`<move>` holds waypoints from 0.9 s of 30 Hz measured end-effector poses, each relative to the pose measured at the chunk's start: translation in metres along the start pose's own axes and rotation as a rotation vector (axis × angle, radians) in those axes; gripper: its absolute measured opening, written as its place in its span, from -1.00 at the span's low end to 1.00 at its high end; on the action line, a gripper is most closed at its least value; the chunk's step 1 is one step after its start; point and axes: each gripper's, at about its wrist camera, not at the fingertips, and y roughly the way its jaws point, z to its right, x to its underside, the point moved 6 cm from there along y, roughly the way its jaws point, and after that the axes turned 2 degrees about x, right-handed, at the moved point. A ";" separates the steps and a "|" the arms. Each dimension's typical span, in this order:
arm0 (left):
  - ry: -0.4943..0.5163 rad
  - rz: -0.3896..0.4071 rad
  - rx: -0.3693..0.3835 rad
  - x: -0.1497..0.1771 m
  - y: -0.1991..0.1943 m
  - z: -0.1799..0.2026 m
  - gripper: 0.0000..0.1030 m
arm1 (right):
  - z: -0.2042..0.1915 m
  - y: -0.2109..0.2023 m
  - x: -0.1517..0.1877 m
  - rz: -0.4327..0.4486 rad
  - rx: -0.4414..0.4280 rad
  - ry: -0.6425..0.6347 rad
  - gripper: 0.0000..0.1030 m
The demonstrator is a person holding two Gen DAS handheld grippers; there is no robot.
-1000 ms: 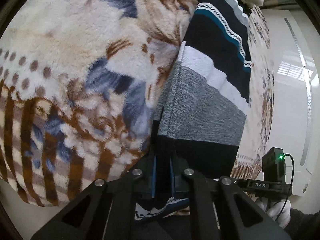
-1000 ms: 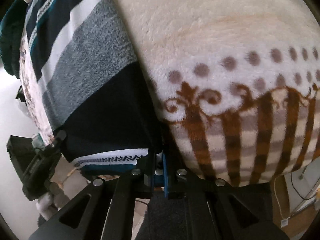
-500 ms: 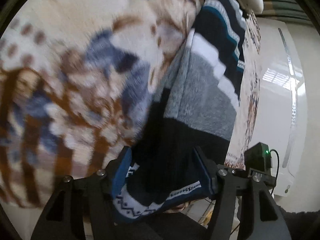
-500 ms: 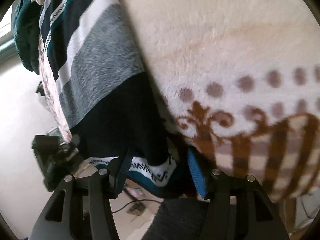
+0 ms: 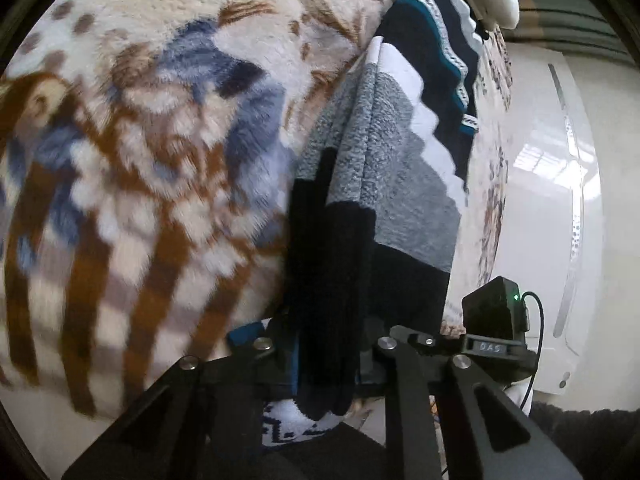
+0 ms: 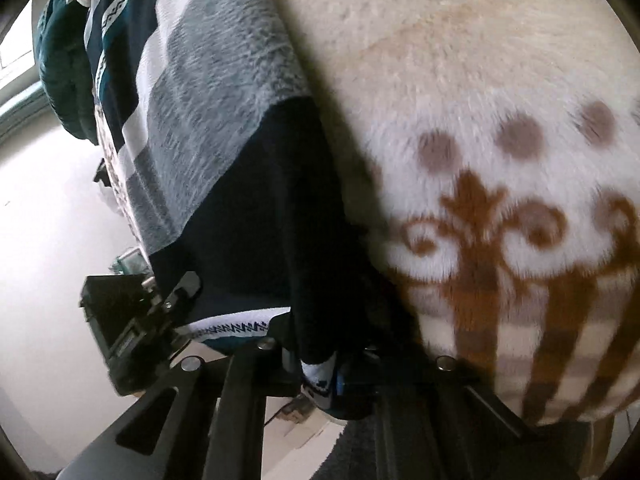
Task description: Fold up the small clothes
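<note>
A knitted sweater (image 5: 400,184) with navy, grey, white and teal bands lies on a plush patterned blanket (image 5: 160,160). Its dark hem end is bunched into a thick fold between the jaws of my left gripper (image 5: 326,344), which are closing and press on it. In the right wrist view the same sweater (image 6: 208,112) lies left of the cream blanket (image 6: 480,80). My right gripper (image 6: 320,356) is also closing, with the navy hem and its white patterned edge pinched between the pads.
A black box with a green light (image 5: 496,320) and a white-gloved hand (image 5: 516,396) sit at the sweater's right edge. A white glossy cabinet (image 5: 560,200) stands beyond. A dark teal garment (image 6: 60,60) hangs at the far left.
Both grippers were shut on the hem, opened wide half a second ago, and have closed again on a thicker bunch of the dark hem. Both have shifted slightly along the sweater.
</note>
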 end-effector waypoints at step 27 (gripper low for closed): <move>0.157 0.318 0.012 -0.296 -0.054 0.152 0.22 | -0.169 -0.204 -0.274 0.427 -0.029 -0.084 0.19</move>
